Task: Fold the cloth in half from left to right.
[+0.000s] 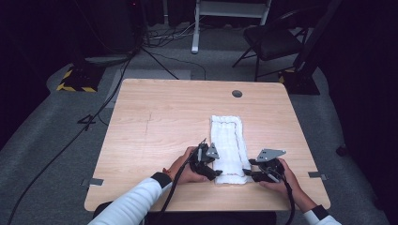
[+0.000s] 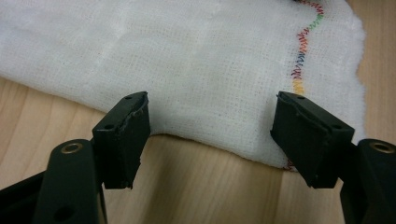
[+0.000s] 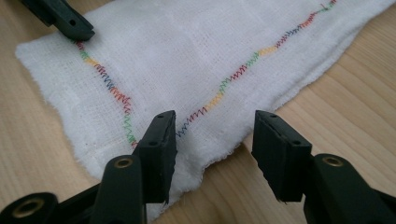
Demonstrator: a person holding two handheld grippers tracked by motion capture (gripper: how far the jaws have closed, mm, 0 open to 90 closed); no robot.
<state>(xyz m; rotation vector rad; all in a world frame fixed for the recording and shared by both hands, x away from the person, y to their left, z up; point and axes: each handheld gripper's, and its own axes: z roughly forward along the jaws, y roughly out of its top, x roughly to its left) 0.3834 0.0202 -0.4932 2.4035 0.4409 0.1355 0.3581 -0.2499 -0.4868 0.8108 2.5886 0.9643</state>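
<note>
Cloth: white woven cloth with rainbow stitching (image 1: 228,146), folded lengthwise on light wooden table (image 1: 155,126).
Left gripper (image 2: 212,135): jaws spread at near corner.
Right gripper (image 3: 212,151): jaws spread over other near corner.

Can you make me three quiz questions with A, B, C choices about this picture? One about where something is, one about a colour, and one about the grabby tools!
1. Where does the white cloth lie on the table?
A. far left corner
B. right of the middle, near the person
C. hanging off the far edge

2. What colour is the stitching on the cloth?
A. many colours
B. plain black
C. only gold

3. How are the left tool and right tool?
A. both shut
B. both open
C. one open, one shut

Answers: 1 B, the high view shows it there. 2 A, red, blue, green and yellow thread shows. 3 B, a gap shows between each pair of jaws.
</note>
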